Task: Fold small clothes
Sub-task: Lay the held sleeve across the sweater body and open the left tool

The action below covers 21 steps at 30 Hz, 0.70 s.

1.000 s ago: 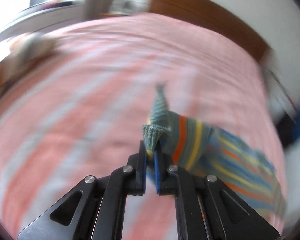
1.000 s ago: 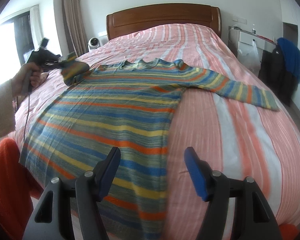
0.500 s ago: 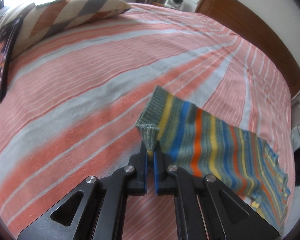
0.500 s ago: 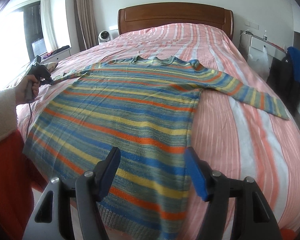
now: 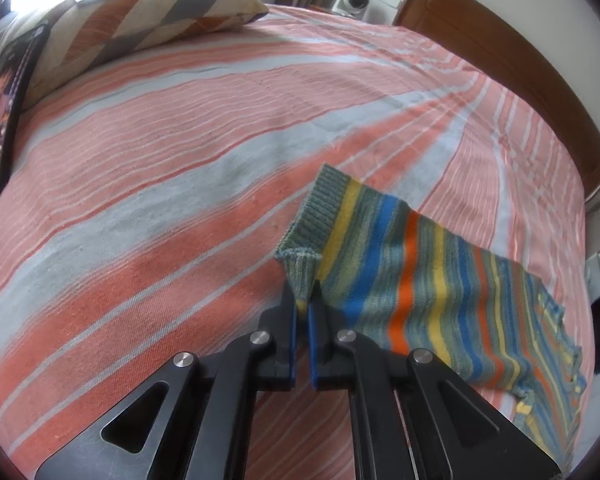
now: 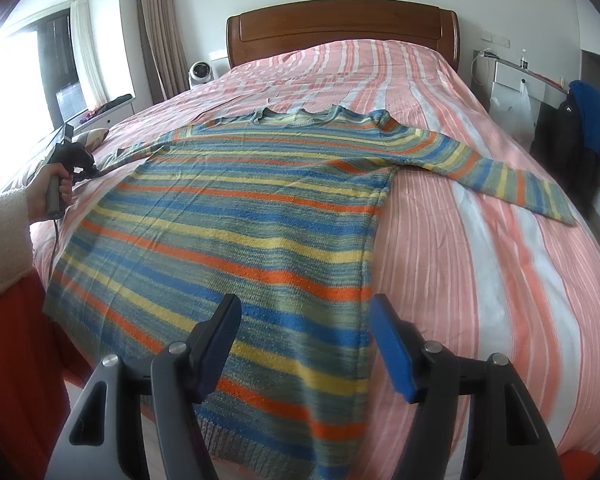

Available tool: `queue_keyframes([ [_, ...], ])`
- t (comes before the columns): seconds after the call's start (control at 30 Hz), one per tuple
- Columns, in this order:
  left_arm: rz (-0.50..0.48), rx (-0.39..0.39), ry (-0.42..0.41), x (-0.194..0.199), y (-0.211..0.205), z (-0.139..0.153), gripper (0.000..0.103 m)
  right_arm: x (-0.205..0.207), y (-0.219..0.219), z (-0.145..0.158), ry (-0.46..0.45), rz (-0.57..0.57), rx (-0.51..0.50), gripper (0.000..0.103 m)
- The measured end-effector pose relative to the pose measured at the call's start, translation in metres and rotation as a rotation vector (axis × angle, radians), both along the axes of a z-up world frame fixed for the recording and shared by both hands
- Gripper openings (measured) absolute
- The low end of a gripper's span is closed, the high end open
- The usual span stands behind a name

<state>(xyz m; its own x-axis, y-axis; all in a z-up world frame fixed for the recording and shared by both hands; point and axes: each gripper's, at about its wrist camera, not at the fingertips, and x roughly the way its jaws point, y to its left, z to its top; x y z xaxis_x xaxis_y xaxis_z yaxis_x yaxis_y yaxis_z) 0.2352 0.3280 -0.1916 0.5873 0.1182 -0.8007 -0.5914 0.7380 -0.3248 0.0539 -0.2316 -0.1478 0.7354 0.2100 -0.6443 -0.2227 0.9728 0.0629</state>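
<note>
Striped in blue, orange, yellow and grey-green, the knitted sweater [image 6: 244, 216] lies flat and face-up across your pink-and-white striped bedspread [image 6: 480, 248], its neckline toward the brown wooden headboard [image 6: 340, 28] and its hem draped over the near edge of the bed. Your left gripper [image 5: 302, 300] is clamped on the ribbed grey-green cuff [image 5: 300, 268] of one sleeve, the blue pads pressed close with a pinch of knit between them; that sleeve [image 5: 420, 280] lies stretched out on the bedspread. From the right wrist view you can see your left hand [image 6: 54, 188] holding that tool low at the far left side of the bed. Your right gripper [image 6: 304, 344] hangs with its fingers wide apart above the sweater's lower hem, gripping nothing. The other sleeve [image 6: 500, 172] lies extended toward the bed's right side. A striped orange, grey and cream pillow [image 5: 140, 12] rests near the left edge.
</note>
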Motion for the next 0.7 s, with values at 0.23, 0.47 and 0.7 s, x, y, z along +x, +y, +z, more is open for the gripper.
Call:
queue_keyframes([
  [0.23, 0.023, -0.014, 0.001, -0.003, 0.002, 0.002, 0.008, 0.0, -0.001, -0.002, 0.002, -0.004, 0.005, 0.066],
  [0.47, 0.208, -0.009, 0.03, -0.054, 0.037, 0.02, 0.018, -0.004, -0.014, 0.003, -0.02, -0.04, 0.016, 0.066],
  [0.7, 0.059, 0.078, -0.021, -0.112, -0.004, 0.056, 0.076, 0.003, -0.032, 0.01, -0.061, -0.09, 0.018, 0.066],
])
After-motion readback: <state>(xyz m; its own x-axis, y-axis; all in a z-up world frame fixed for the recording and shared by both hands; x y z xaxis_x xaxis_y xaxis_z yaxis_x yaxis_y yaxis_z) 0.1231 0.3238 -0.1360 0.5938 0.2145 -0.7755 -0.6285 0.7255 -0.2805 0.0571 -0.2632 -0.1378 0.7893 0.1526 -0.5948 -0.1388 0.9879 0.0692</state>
